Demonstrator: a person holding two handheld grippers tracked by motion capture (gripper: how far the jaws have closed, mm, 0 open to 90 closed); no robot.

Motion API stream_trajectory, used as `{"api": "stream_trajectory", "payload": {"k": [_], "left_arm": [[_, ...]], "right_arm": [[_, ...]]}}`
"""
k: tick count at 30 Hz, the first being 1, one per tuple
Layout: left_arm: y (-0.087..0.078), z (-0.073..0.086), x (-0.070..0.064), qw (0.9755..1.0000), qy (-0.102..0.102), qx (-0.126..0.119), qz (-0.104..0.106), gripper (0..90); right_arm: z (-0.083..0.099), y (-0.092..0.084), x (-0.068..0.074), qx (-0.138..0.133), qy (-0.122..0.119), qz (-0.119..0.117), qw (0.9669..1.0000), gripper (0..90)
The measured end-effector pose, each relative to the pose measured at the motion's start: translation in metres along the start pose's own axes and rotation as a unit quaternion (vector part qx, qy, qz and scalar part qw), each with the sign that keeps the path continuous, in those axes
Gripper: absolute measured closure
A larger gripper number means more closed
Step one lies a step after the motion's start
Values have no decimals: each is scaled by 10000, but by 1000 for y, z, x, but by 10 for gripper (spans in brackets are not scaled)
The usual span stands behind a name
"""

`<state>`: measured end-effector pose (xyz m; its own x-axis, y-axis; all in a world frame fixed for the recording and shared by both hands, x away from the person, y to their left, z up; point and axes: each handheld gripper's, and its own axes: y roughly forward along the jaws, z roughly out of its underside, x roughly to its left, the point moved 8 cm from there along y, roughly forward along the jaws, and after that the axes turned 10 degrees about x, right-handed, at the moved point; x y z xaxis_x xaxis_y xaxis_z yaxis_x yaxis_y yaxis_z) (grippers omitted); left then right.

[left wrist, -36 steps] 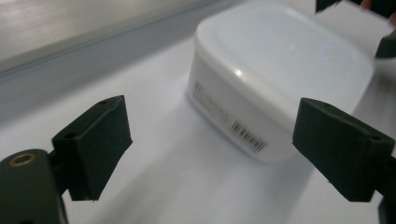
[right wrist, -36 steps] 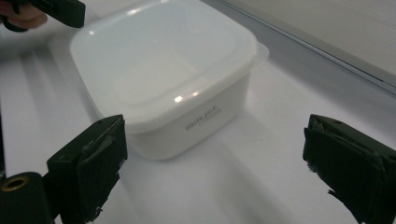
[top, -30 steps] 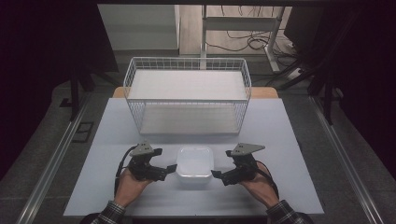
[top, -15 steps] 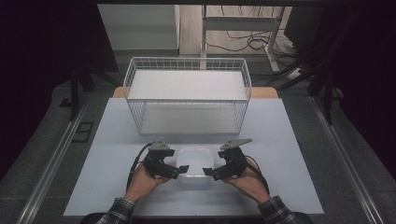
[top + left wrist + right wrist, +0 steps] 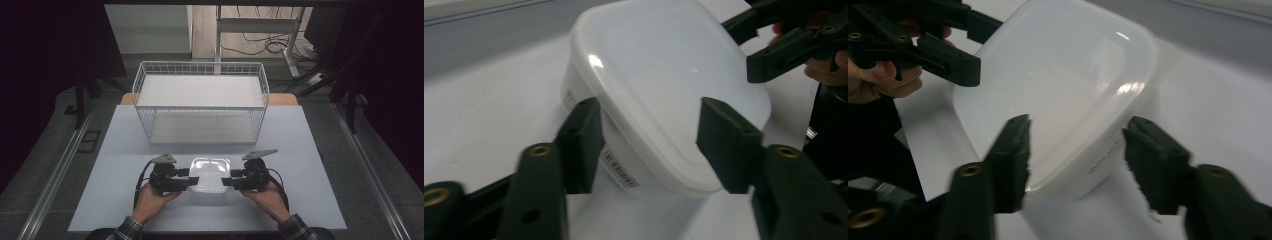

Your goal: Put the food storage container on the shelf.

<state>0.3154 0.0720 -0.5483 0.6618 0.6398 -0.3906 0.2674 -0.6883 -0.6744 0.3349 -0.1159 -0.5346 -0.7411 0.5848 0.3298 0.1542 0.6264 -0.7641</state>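
Observation:
A white lidded plastic container [image 5: 210, 172] [image 5: 659, 75] [image 5: 1058, 75] sits on the table's near middle. My left gripper [image 5: 186, 178] [image 5: 650, 107] holds its left end: one jaw lies against the labelled side wall, the other over the lid's edge. My right gripper [image 5: 226, 178] [image 5: 1077, 125] grips the right end the same way. Both pairs of jaws have just been closing onto the container, and it now sits between them. Each gripper view also shows the other gripper at the far end, the right gripper [image 5: 749, 45] and the left gripper [image 5: 975, 47].
A white wire basket [image 5: 200, 65] stands behind the container at the far side of the pale table [image 5: 125, 150]. Beyond it are a desk frame and cables on the floor. Dark floor and rails flank the table.
Both grippers moved inward from either side to the container's ends, then their jaws narrowed from wide open onto it. The container has not moved.

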Motion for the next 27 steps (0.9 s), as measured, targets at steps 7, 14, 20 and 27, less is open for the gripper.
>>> {"api": "stream_trajectory", "payload": {"k": [7, 14, 20, 27], "left_arm": [[-12, -1, -6, 9987, -41, -299, -415, 713], [-9, -1, -6, 9980, -99, -377, -505, 788], [-11, -4, -5, 9974, -43, -462, -556, 788], [-19, -15, 1, 9960, 114, -572, -672, 788]], "right_arm": [[-1, -14, 3, -436, 229, 189, 9986, 736], [-1, -16, 0, -707, 142, 523, 9960, 784], [-6, -21, 2, -900, 2, 588, 9942, 785], [-14, -21, 0, -974, -54, 562, 9936, 785]]}}
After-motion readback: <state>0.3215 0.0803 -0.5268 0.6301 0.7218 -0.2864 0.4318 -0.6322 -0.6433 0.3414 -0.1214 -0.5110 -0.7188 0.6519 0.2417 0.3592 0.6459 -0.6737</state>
